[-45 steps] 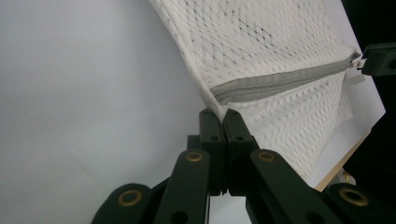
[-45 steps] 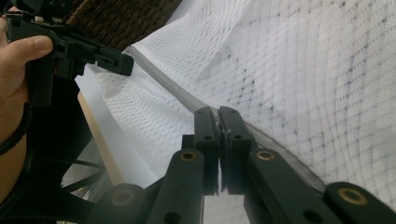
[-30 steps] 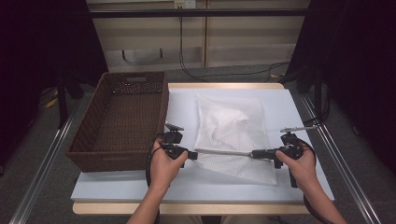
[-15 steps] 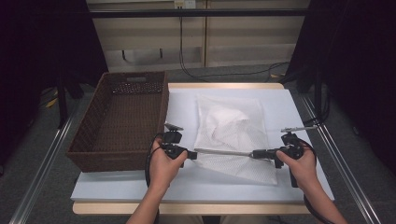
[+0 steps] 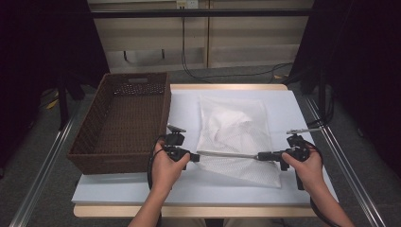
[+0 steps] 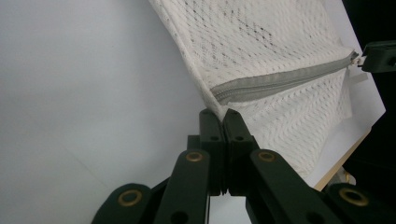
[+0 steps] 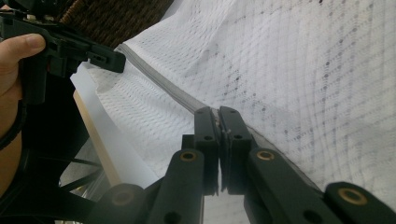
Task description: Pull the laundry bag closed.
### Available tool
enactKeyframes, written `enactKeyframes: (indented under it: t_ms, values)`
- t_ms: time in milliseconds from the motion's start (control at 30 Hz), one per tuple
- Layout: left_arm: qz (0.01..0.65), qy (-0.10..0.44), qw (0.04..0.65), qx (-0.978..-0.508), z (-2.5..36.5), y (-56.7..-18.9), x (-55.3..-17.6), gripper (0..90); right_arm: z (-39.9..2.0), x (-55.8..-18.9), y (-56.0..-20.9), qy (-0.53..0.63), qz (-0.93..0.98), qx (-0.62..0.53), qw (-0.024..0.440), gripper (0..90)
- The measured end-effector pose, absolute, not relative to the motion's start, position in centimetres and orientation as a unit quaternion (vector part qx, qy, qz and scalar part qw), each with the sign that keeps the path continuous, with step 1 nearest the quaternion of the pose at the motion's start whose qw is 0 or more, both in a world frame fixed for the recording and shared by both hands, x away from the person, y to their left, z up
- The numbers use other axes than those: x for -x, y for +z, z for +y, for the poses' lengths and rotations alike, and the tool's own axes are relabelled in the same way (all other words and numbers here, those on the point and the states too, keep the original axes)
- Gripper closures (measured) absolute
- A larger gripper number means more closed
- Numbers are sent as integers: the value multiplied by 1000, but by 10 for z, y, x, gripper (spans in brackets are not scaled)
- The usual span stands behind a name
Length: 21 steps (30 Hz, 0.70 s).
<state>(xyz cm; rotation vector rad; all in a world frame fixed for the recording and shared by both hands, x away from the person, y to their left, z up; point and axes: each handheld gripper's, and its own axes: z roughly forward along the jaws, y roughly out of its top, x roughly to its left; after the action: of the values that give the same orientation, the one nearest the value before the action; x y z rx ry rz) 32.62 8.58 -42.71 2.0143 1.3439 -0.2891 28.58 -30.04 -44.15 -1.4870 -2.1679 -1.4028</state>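
**Mesh bag stretched by its zipper ends between two claws**

On the white counter (image 5: 283,113), just right of the wicker basket (image 5: 123,123), one white mesh laundry bag (image 5: 234,132) is laid flat, with crumpled pale fabric faintly seen inside it. Its grey zipper (image 6: 280,81) runs along the near edge and is pulled straight between the two claws. The left claw (image 6: 219,116) is pinched shut on the bag's corner at the closed end of the zipper; the right claw (image 7: 218,114) is clamped shut on the zipper line at the other end, apparently at the pull, though the tab itself is hidden between the jaws.

The bag is judged light, soft and limp: the netting would sag and fold wherever it is not supported, and the fine mesh could snag or slip from a shallow pinch. The firmest places to be gripped are the sewn zipper tape and the corner seams, as is done now; the loose middle offers little purchase.

Counted: one mesh bag, one zipper, one basket, two claws, one counter.
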Motion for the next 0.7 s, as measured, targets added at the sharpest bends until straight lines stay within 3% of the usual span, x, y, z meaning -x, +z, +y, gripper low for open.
enactKeyframes:
  t_ms: [700]
  values:
    - [520,-108,340,-776,84,-428,-325,890,-316,-281,-444,-465,-722,506,76,870]
